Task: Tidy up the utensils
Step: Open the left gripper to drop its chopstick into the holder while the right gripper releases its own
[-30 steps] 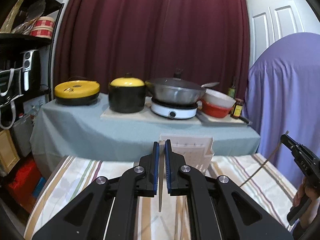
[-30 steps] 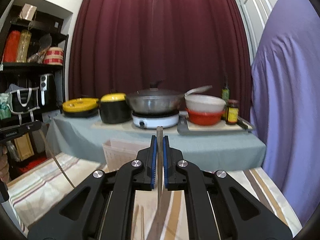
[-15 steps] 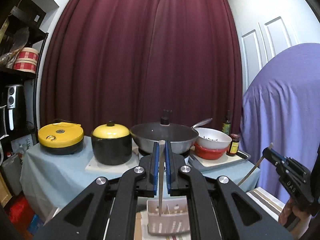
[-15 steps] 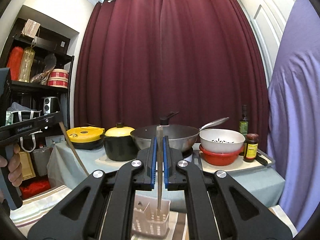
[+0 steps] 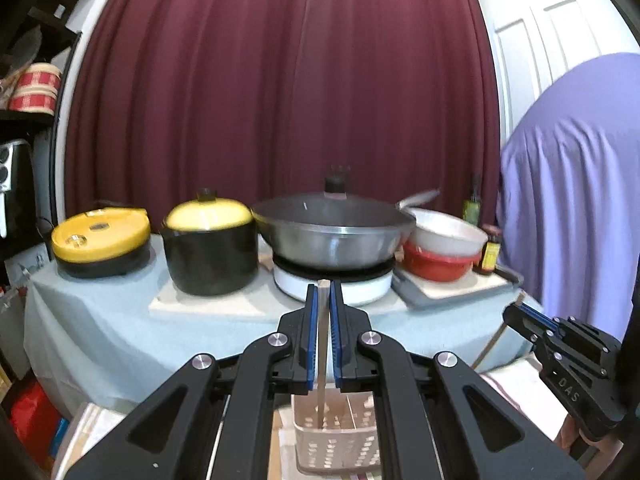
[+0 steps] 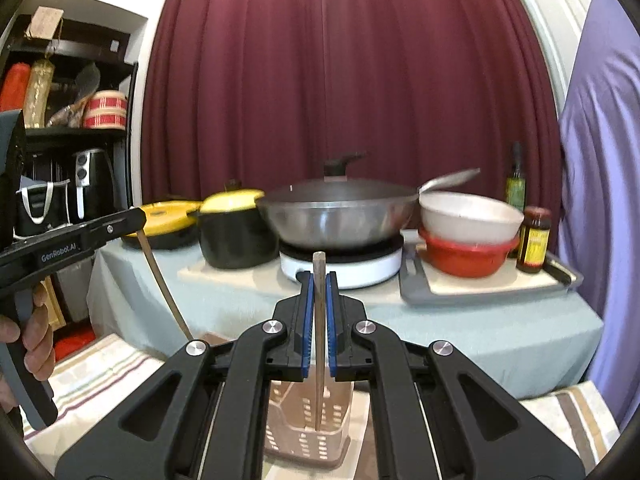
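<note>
My left gripper (image 5: 323, 292) is shut on a wooden chopstick (image 5: 321, 400) that hangs upright over a beige perforated utensil basket (image 5: 336, 446) below it. My right gripper (image 6: 319, 280) is shut on a second wooden chopstick (image 6: 319, 360), upright, with its lower tip over the same basket (image 6: 308, 432). Each gripper shows in the other's view: the right one (image 5: 516, 310) at the right edge, the left one (image 6: 138, 220) at the left with its chopstick slanting down toward the basket.
The basket stands on a striped cloth (image 6: 92, 372). Behind it a table with a grey-blue cloth (image 6: 480, 328) carries a yellow-lidded black pot (image 5: 210, 248), a wok on a white burner (image 5: 332, 232), stacked bowls (image 6: 468, 232) and bottles. A shelf stands at the left, a purple cover at the right.
Both grippers have dropped lower after rising from the striped table. The chopsticks now hang lower, with their tips over the basket.
</note>
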Tool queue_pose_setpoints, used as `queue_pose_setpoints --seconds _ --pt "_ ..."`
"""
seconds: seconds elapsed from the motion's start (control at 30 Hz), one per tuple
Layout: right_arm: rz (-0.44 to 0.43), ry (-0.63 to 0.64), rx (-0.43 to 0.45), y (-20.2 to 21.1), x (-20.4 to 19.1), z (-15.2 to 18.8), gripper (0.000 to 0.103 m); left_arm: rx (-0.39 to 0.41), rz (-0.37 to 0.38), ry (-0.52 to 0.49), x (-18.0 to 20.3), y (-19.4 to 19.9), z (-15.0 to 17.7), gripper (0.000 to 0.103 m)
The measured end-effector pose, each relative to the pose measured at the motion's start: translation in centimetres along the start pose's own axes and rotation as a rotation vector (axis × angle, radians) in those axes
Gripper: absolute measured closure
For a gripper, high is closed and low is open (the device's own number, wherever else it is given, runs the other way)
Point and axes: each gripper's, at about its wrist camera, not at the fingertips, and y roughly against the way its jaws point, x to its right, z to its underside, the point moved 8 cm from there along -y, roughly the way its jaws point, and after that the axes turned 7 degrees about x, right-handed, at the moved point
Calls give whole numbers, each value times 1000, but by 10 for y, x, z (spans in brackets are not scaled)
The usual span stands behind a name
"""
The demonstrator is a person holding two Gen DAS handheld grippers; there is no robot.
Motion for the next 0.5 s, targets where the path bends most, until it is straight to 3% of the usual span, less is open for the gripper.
queue_pose_setpoints --seconds 0.07,0.1,0.13,0.23,0.27,0.43,0.5 --pt "1 -5 -20 -4 -1 8 95 -18 -7 0 1 -3 11 96" --pt "6 -9 -27 -4 0 13 89 -28 -8 -3 1 -4 15 95" --pt "4 -13 -31 -4 0 15 78 -34 -9 -4 2 -3 18 90" --pt "15 -15 -22 2 0 16 54 -36 -15 1 2 -1 21 60" --pt "18 -12 -20 4 0 15 51 -33 -21 3 2 1 21 51" --pt "39 1 -23 26 1 15 39 -14 -38 -1 0 21 23 31" --pt "49 6 -29 42 1 16 37 -11 -45 -2 0 33 26 29"
